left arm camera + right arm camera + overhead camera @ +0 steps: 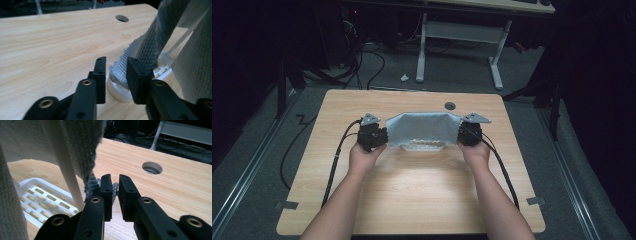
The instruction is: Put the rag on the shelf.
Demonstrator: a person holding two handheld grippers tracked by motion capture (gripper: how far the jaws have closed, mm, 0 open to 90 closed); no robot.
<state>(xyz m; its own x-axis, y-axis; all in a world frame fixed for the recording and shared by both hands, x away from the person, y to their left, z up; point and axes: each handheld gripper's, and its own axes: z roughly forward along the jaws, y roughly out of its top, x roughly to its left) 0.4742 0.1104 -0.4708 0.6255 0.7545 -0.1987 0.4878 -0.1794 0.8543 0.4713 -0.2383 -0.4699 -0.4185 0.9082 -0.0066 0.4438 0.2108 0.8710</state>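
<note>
Evidently a grey cloth (422, 129) hangs stretched between both grippers, over a white slotted tray (424, 146).

Its long axis runs left to right: left gripper (116, 72) pinches one end, right gripper (114, 187), jaws nearly closed, nips the other at mid-table (412, 190).

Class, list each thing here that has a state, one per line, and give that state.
Grey cloth: draped over the rack, both ends gripped.
White slotted rack: on the table, under the cloth.
Left gripper: shut on the cloth.
Right gripper: shut on the cloth.
Table: bare wood in front.
</note>
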